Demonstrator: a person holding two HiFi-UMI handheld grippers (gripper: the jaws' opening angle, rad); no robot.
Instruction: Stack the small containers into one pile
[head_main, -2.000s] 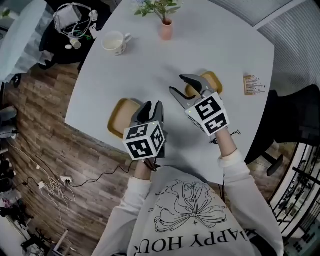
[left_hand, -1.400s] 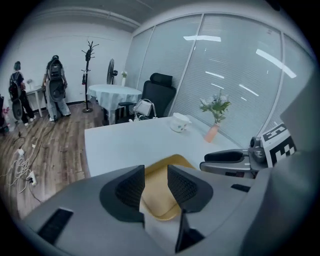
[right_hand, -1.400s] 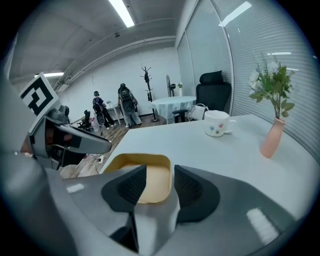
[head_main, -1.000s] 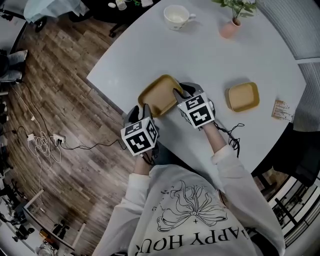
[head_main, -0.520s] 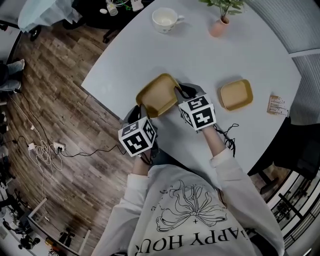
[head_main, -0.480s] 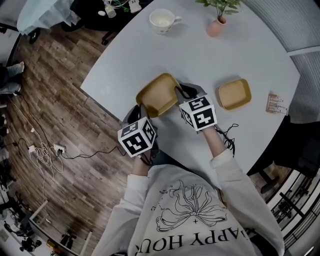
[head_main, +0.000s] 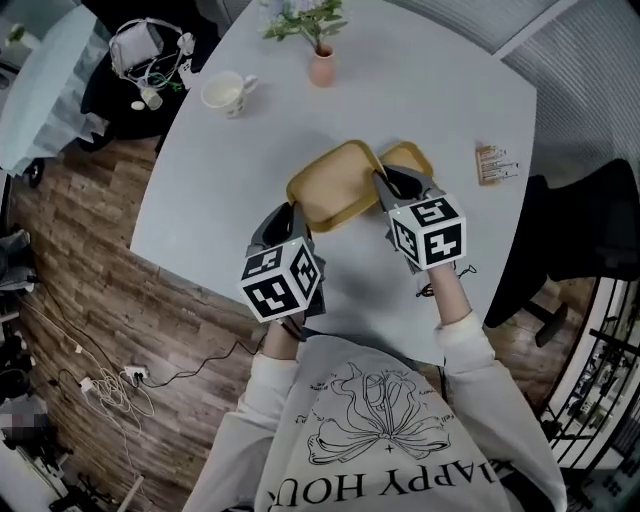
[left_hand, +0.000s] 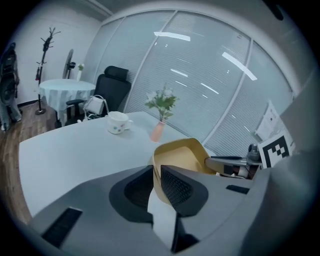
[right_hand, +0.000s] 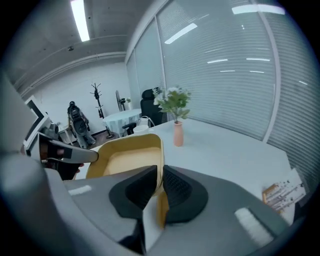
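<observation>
A large yellow tray (head_main: 335, 185) is held between both grippers over the white table (head_main: 220, 190). My left gripper (head_main: 290, 213) pinches the tray's near-left rim, and its jaws are closing, with the rim between the pads (left_hand: 172, 187). My right gripper (head_main: 386, 182) is shut on the tray's right rim (right_hand: 161, 150). A smaller yellow container (head_main: 412, 157) lies just right of the tray, partly hidden by the tray's edge and the right gripper's fingers. The left gripper view shows the tray (left_hand: 182, 155) with the right gripper (left_hand: 232, 165) on its far side.
At the table's far side stand a white cup (head_main: 225, 92) and a pink vase with a plant (head_main: 321, 65). A printed card (head_main: 497, 165) lies near the right edge. A dark chair (head_main: 590, 230) stands beyond it, and wooden floor lies to the left.
Both grippers have closed on the tray's rims and carried it to the right. A gap separated it from the small container before; now its edge overlaps that container.
</observation>
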